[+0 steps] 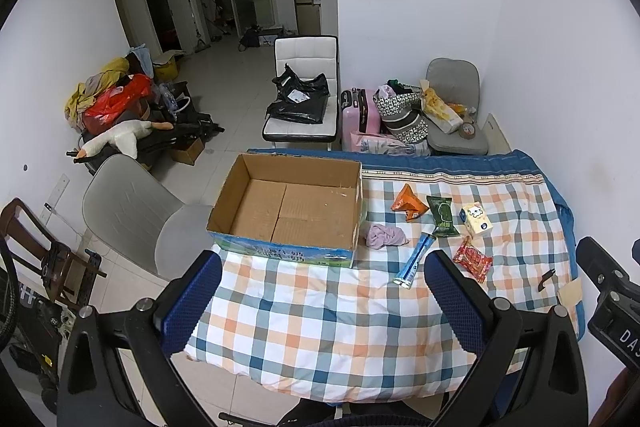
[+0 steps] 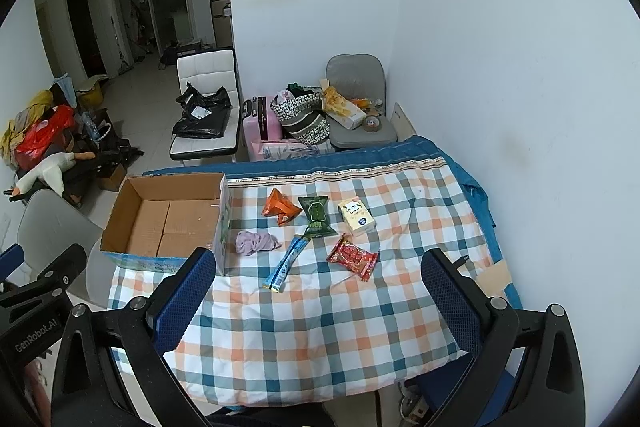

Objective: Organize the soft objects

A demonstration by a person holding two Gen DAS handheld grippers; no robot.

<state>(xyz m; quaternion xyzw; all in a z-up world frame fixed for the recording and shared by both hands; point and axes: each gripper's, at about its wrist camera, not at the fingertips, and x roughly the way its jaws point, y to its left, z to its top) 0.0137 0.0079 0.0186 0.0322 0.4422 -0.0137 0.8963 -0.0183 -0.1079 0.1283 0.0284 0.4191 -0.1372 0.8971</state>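
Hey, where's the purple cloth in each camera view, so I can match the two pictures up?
Left wrist: purple cloth lies right of centre on the checked cover, just right of the cardboard box.
Right wrist: purple cloth lies left of centre, again just right of the box.
Shared landmark: the blue stick packet lying to the cloth's right.

Matt corrugated cardboard box [image 1: 286, 211] with a printed glossy outer face, on a soft woven checked cloth [image 1: 320, 327]; crumpled lilac fabric rag [image 1: 386, 236]; glossy crinkled plastic-film packets [image 2: 352, 256]; grippers of black matt plastic with blue knurled finger pads [image 2: 452, 301].
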